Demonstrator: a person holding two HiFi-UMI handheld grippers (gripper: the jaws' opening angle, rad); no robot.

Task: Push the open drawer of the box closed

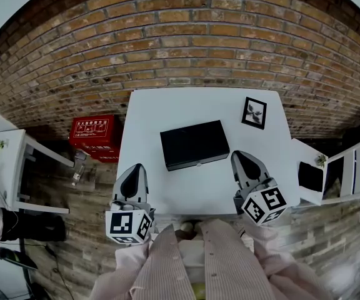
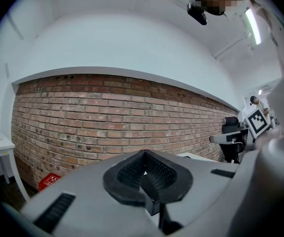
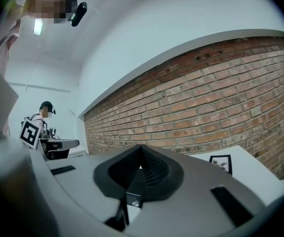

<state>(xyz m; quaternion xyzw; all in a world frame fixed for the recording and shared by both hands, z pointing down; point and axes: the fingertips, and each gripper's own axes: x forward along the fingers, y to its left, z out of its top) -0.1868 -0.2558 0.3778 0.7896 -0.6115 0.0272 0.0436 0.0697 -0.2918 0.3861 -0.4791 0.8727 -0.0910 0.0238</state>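
Both pairs of jaws together: left gripper [image 1: 136,169], right gripper [image 1: 240,158] at table [image 1: 167,105] near edge; box [image 1: 194,144] central, apart.

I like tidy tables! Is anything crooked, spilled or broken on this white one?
Nothing is spilled or broken. The black box in the middle of the white table sits a little crooked, turned against the table's edges. The small framed picture near the far right corner is turned too.
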